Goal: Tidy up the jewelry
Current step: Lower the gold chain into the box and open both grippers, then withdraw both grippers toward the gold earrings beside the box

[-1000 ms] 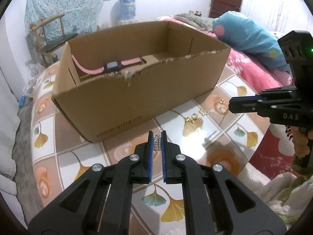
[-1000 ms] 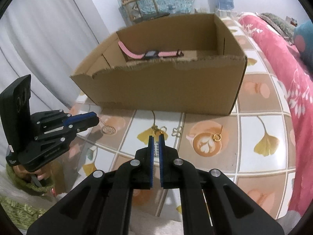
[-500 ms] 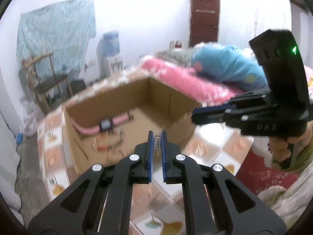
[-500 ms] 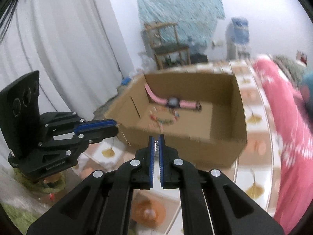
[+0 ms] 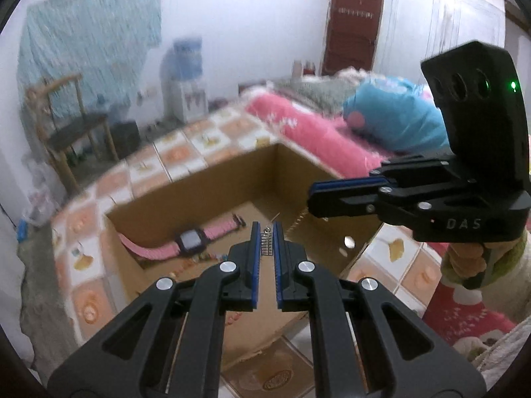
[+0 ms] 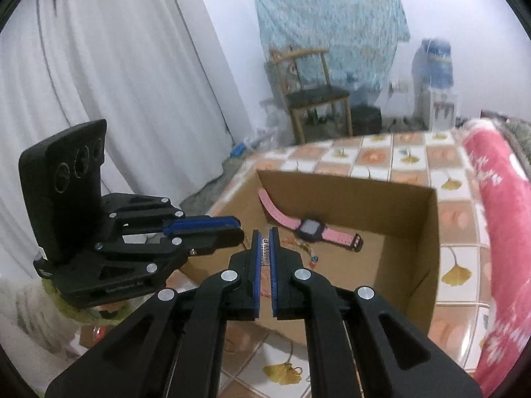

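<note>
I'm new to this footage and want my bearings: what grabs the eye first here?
The open cardboard box on the tiled table, with a pink watch lying inside by its far wall. Both grippers hover at its near edge: the left gripper and the right gripper, each pinching a small silvery piece between blue-padded fingers.

A pink-strapped watch [image 6: 310, 228] with a dark square face lies flat in an open cardboard box [image 6: 428, 232], against its far wall; small beaded pieces [image 6: 312, 257] lie nearer.
</note>
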The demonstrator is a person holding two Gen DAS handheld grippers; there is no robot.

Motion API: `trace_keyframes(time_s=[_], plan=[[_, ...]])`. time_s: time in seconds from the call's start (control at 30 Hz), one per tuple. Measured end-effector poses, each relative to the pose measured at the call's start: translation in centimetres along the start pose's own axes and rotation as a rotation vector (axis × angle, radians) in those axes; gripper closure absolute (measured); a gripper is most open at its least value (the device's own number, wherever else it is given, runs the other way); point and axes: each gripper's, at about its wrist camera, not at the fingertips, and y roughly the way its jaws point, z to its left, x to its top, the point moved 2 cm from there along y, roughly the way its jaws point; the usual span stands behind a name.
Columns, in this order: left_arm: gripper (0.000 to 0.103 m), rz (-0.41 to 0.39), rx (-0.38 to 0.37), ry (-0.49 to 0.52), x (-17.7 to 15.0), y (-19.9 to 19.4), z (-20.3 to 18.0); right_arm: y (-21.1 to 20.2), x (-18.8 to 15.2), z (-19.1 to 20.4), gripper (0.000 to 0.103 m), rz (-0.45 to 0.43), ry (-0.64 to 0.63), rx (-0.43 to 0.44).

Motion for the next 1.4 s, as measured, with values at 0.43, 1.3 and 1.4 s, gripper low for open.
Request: trace_keyframes(time_s=[0.43, 1.3, 1.4], plan=[[0.096, 0.256, -0.076, -0.070, -1.4, 8.4, 1.6, 5.0, -1.1, -3.6, 0.098, 0.206, 0.079, -0.045], [0.046, 0.020, 0.013, -0.063, -1.7, -2.3, -0.2, -7.5, -2.2, -2.9, 0.058, -0.067, 0.097, -0.052], [0.039, -0.022, -0.011, -0.073, -3.3, -4.8, -1.1, -9.2, -4.0, -1.9, 0.055, -0.099, 0.079, -0.049]])
